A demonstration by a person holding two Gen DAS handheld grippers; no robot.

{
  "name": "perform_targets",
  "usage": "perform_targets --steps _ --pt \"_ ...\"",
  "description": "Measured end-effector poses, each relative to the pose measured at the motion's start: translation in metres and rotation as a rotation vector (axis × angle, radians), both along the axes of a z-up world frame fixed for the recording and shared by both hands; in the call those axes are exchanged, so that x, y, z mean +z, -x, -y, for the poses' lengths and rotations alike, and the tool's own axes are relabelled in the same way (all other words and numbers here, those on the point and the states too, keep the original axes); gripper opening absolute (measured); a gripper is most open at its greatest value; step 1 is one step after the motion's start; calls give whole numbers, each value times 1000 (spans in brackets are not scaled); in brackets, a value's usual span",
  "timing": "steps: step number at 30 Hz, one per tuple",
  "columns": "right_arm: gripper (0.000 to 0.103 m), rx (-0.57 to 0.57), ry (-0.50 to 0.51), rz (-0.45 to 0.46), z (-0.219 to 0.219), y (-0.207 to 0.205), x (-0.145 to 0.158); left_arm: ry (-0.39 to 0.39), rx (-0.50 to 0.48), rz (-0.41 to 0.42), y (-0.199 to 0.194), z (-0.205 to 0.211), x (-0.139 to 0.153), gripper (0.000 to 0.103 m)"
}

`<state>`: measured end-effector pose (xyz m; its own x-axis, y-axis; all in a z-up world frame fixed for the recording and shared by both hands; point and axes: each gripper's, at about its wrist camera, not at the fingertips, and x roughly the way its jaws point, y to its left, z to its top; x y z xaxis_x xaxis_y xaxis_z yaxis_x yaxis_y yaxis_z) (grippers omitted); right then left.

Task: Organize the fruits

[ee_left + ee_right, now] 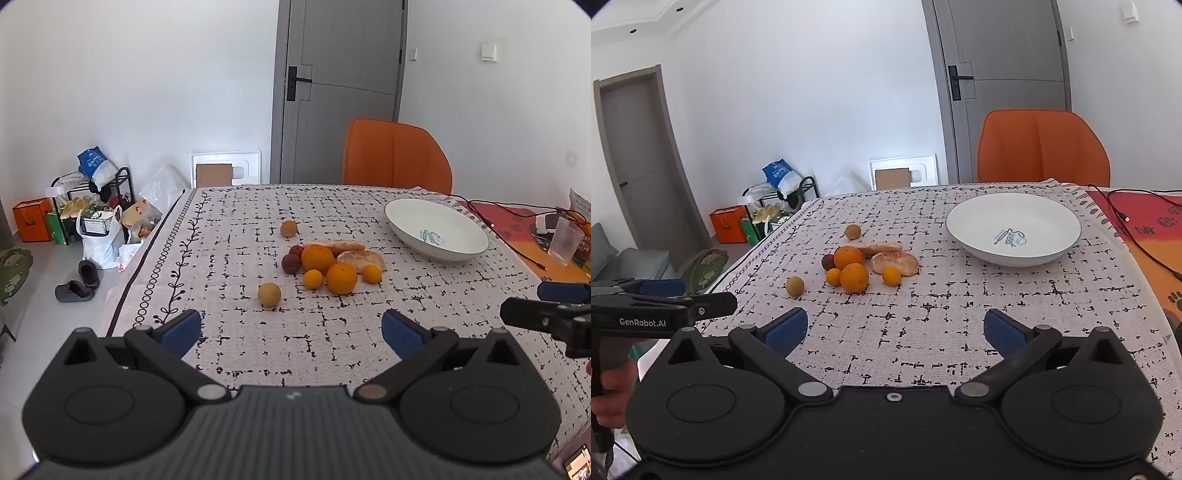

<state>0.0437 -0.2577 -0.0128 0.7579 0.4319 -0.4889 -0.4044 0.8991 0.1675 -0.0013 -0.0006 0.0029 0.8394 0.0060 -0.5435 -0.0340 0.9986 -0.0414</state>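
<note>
We held the left gripper [291,330] and right gripper [895,332] with jaws spread, empty. The heap of oranges [317,258] lay ahead of both; the shallow white ceramic bowl [1067,218] sat beyond-right. We judged starting with the loose brownish round fruit [269,294], squeezing gently, wisest.

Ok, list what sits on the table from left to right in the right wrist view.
Tan fruit nearest the camera → dark plum → small orange on the cluster's right side → white bowl → black cable.
</note>
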Motion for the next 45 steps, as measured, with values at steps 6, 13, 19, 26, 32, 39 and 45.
perform_targets --steps 6,13,19,26,32,39,45 --pt "103 9 0 -1 0 0 0 1 -5 5 3 -1 2 103" --pt "103 8 -1 -1 0 0 1 1 -3 9 3 -1 3 103" --pt "103 8 1 1 0 0 2 0 -2 9 4 -2 4 103" --pt "103 7 0 0 1 -1 3 -1 -2 15 7 -3 7 103" --pt "103 10 3 3 1 1 3 -2 -2 16 7 -3 8 103" --pt "103 3 11 12 1 2 3 -1 -1 17 7 -4 8 103" --pt "103 4 10 11 1 3 5 -4 -4 19 8 -3 8 103"
